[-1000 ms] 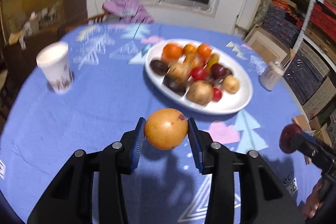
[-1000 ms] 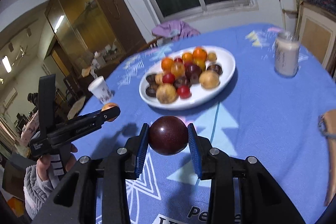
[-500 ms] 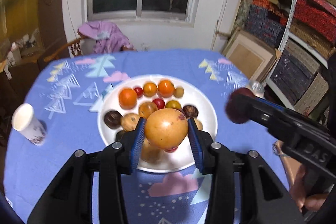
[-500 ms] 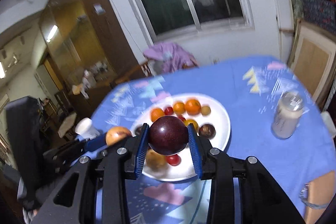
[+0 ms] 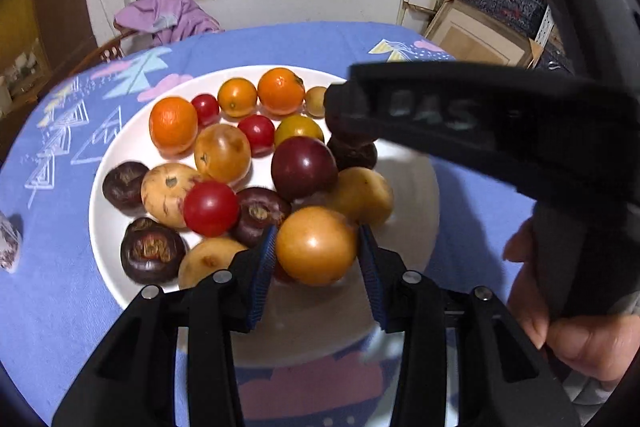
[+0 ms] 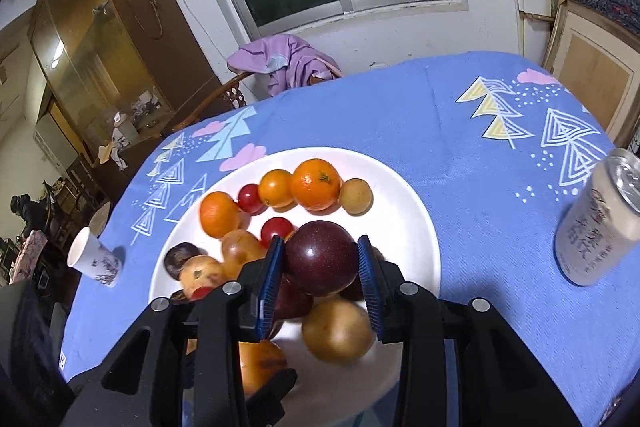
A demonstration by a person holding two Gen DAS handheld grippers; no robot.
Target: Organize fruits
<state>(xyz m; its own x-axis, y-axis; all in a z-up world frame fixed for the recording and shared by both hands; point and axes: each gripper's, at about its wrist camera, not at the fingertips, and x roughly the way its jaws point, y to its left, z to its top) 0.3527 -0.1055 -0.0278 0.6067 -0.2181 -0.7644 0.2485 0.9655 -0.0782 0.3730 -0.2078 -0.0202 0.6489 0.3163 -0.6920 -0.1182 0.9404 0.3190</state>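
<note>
A white oval plate [image 5: 408,183] on the blue tablecloth holds several oranges, cherry tomatoes, dark plums and yellow-brown fruits. My left gripper [image 5: 318,251] hangs low over the plate's near edge. A yellow-orange fruit [image 5: 316,243] sits between its blue pads, which still touch it as the jaws start opening. My right gripper [image 6: 320,263] is shut on a dark red plum [image 6: 320,255] just above the heap on the plate [image 6: 400,211]. Its black body [image 5: 480,115] crosses the left wrist view and hides the plate's right side.
A white drink can [image 6: 592,227] stands right of the plate, a paper cup [image 6: 94,259] to its left. A chair with a purple garment [image 6: 280,63] stands behind the table. The person's hand [image 5: 560,327] grips the right tool close beside my left gripper.
Both grippers have moved forward and slightly down, from over the bare tablecloth to right above the plate, each still carrying its fruit. They now sit close together.
</note>
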